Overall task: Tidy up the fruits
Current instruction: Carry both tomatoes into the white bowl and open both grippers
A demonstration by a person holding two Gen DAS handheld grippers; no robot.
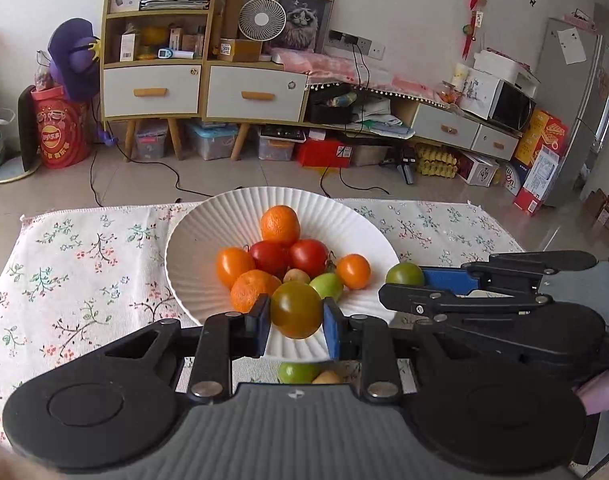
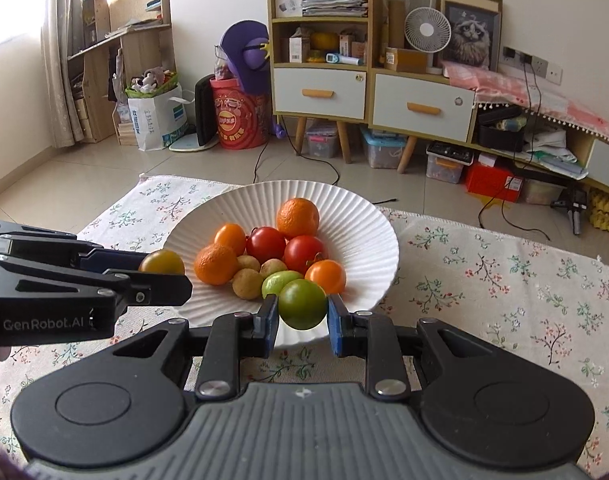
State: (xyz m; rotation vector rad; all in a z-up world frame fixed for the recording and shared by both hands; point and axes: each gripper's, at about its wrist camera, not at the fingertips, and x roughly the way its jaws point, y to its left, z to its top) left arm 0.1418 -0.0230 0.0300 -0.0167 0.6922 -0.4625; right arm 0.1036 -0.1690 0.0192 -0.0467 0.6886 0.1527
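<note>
The left gripper (image 1: 297,316) is squeezing a brownish-green tomato (image 1: 297,310) over the near rim of the white bowl (image 1: 208,216). The right gripper (image 2: 303,312) is pinching a green tomato (image 2: 303,304) there too. Both are round, so no long side is showing. The left view is showing two small fruits (image 1: 304,374) half hidden under the gripper; the right view is not showing them.

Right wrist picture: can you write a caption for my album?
Right tongs hold a green tomato over the white fruit bowl.
</note>
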